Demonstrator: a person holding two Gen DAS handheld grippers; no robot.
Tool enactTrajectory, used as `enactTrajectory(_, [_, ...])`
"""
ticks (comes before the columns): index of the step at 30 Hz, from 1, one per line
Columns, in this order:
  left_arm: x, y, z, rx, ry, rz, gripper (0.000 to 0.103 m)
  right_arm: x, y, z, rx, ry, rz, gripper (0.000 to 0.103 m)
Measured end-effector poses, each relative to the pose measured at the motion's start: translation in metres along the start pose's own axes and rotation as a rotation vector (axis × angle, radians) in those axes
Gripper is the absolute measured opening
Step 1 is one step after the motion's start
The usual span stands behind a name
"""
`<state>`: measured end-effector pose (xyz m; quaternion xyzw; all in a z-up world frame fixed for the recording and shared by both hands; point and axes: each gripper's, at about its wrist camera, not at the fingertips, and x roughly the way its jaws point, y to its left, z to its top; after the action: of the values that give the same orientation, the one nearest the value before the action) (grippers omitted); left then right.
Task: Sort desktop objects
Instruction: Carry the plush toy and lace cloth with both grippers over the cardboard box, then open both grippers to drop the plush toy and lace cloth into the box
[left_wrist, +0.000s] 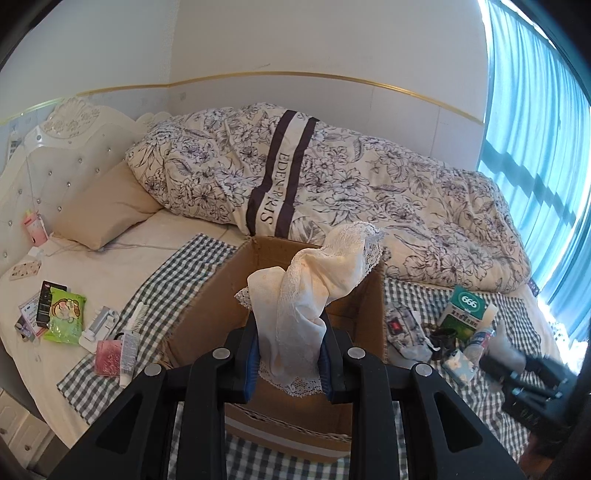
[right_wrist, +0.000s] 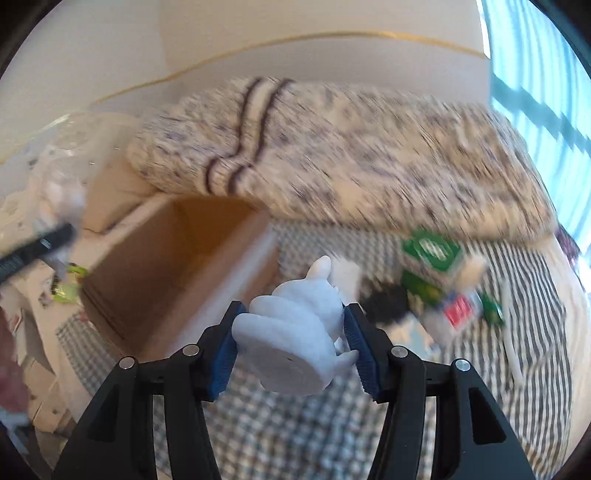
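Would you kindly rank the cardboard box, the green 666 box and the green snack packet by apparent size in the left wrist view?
1. Cardboard box, clearly largest.
2 and 3. Green 666 box and green snack packet look alike; fisheye distortion leaves their order unsure.

Lacy cream cloth (left_wrist: 314, 291), matt white figurine (right_wrist: 299, 332), plain brown cardboard box (left_wrist: 221, 295).
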<state>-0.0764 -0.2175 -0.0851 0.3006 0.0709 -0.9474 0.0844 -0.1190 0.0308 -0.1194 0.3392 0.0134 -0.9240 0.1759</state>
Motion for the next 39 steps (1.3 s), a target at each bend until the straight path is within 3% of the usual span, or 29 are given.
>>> enactTrajectory(9, [0.023,0.027,0.012,-0.006,0.044,0.011,0.026,0.020,0.073,0.044,-0.097,-0.054,0.109,0.055])
enactTrajectory(15, [0.058,0.033,0.007,0.011,0.136,-0.010,0.026,0.069,0.099,0.046,-0.162,0.053,0.167,0.055])
enactTrajectory(24, [0.107,0.036,-0.011,0.023,0.272,-0.015,0.026,0.103,0.102,0.031,-0.218,0.139,0.172,0.055])
enactTrajectory(28, [0.117,0.036,-0.013,0.030,0.288,-0.006,0.038,0.113,0.104,0.030,-0.238,0.154,0.169,0.055])
enactTrajectory(30, [0.118,0.037,-0.013,0.033,0.281,0.004,0.061,0.118,0.106,0.030,-0.242,0.158,0.169,0.055])
enactTrajectory(31, [0.118,0.039,-0.013,0.031,0.277,0.008,0.064,0.120,0.107,0.029,-0.244,0.161,0.171,0.055])
enactTrajectory(39, [0.101,0.055,-0.001,-0.023,0.217,0.024,0.065,0.128,0.122,0.020,-0.295,0.171,0.169,0.057])
